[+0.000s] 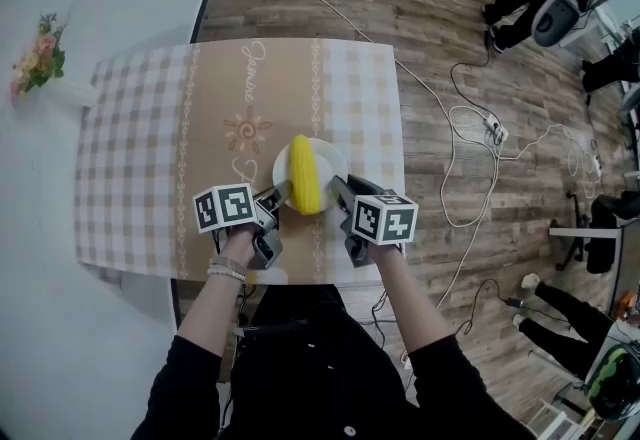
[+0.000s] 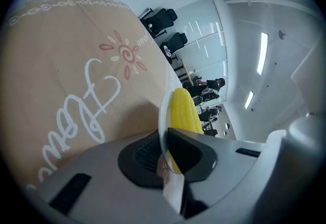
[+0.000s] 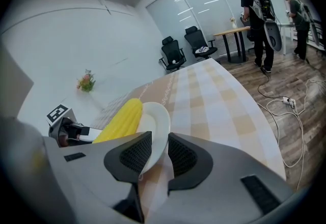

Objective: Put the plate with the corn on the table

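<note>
The corn is bright yellow, on a plain white plate. The counter is checked tan and white at its sides, with a beige middle band carrying white script and a pinkish sun motif. The left tool and right tool are grey with black ribbed pads, and their cubes are white with black square markers. The floor is brown wood planks.

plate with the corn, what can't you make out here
- Head view: whether the plate touches the table; corn and fingers cover its near rim.
- Left gripper view: the plate's face; edge-on, lower rim between the fingers.
- Right gripper view: the corn's near end, behind one finger.
</note>
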`<state>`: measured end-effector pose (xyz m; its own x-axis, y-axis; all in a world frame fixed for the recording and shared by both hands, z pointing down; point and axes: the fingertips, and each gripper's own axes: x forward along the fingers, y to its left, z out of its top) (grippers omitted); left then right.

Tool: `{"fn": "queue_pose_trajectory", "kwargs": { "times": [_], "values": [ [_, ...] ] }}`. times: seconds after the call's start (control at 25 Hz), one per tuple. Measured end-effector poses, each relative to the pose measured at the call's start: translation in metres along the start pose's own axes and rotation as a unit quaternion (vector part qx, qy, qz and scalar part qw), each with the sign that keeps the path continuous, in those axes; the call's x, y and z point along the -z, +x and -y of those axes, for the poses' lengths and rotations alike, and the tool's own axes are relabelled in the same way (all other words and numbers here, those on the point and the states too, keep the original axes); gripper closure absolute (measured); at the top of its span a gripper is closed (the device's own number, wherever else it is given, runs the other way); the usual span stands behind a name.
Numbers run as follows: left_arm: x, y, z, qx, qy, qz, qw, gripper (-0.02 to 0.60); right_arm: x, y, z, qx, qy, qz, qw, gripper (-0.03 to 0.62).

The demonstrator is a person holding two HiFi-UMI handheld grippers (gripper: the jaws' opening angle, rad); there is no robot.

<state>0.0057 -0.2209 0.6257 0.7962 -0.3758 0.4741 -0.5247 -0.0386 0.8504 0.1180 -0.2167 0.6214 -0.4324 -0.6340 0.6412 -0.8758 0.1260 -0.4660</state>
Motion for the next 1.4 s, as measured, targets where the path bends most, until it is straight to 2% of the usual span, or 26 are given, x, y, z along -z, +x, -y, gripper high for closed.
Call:
{"fn": "queue_pose_trajectory", "kwargs": {
  "times": [0.44, 0.84, 1.12, 1.4],
  "values": [
    [-0.004, 0.013, -0.018, -0.027, 0.011, -0.024, 0.9993, 0.54, 0.01, 0.019, 0.015, 0.029, 0.009, -0.04, 0.999, 0.462],
    [-0.005, 0.017, -0.022, -0.051, -0.018, -0.043, 0.9976, 0.535, 0.01, 0.021, 0.018, 0.044, 0.018, -0.05, 0.998, 0.461],
    [-0.002, 0.013, -0.024, -0.072, -0.003, -0.065, 0.9953, 0.525, 0.011, 0.022, 0.017, 0.058, -0.001, -0.055, 0.997, 0.457],
    [0.006, 0.006, -0.026, -0.081, 0.005, -0.089, 0.9928, 0.522, 0.013, 0.022, 0.015, 0.073, -0.041, -0.068, 0.994, 0.45]
  ]
}}
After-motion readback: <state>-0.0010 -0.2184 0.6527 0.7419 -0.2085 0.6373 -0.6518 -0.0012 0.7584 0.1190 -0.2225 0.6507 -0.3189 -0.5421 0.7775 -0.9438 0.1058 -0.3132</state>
